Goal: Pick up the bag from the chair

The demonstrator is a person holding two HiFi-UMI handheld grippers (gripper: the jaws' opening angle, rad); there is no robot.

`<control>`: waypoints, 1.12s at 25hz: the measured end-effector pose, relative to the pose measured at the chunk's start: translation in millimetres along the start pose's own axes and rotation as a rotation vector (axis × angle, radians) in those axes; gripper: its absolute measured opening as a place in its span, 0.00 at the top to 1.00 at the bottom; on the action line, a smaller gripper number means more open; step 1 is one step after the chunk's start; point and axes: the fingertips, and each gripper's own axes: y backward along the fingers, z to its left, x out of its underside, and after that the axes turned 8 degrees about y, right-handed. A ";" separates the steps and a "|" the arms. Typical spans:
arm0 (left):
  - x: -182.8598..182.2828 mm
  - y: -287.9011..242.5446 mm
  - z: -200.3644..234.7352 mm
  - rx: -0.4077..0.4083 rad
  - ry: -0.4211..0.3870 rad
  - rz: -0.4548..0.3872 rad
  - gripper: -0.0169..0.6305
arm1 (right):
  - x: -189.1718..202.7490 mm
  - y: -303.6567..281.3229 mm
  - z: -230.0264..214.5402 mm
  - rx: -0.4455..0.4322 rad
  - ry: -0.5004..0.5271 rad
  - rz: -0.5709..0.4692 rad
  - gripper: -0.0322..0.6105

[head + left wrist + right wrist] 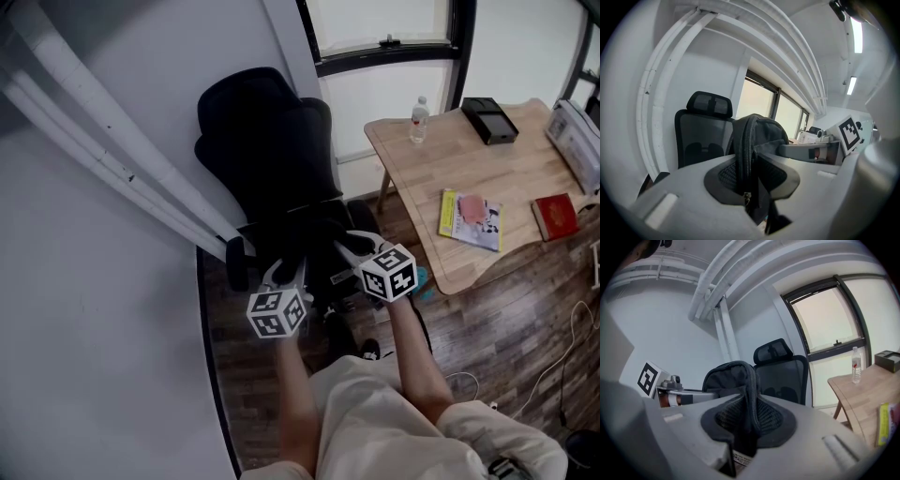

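Daylight glares through the window point(384, 21); both gripper views bend at dark, round edges.

Left tool point(284, 275) and right tool point(354, 246), side by side on outstretched forearms point(296, 375), both grip the bag point(757, 136).

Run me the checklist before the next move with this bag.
1. Left hand-held gripper shut on the bag: ok.
2. Right hand-held gripper shut on the same bag: ok.
3. Both grips sit on the bag's zipper edge: ok.
4. Bag free of the chair seat: cannot tell, black on black in the head view.
5. Table stands apart, to the right of the chair: ok.
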 end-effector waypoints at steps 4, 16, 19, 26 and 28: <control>6.9 3.5 0.4 -0.010 -0.001 0.009 0.84 | 6.8 1.6 3.4 0.001 -0.007 0.007 0.83; 10.3 15.8 9.0 -0.033 -0.001 0.000 0.84 | 9.7 -1.7 17.9 -0.005 0.021 0.014 0.83; 9.6 15.1 6.7 -0.026 -0.011 0.004 0.84 | 9.9 -0.6 15.6 0.002 0.016 0.014 0.82; 8.3 15.2 4.1 -0.012 -0.019 0.007 0.84 | 9.7 2.8 14.7 0.008 0.013 0.015 0.82; 8.3 14.7 3.5 -0.011 -0.019 0.004 0.84 | 9.5 3.8 14.3 0.011 0.014 0.012 0.82</control>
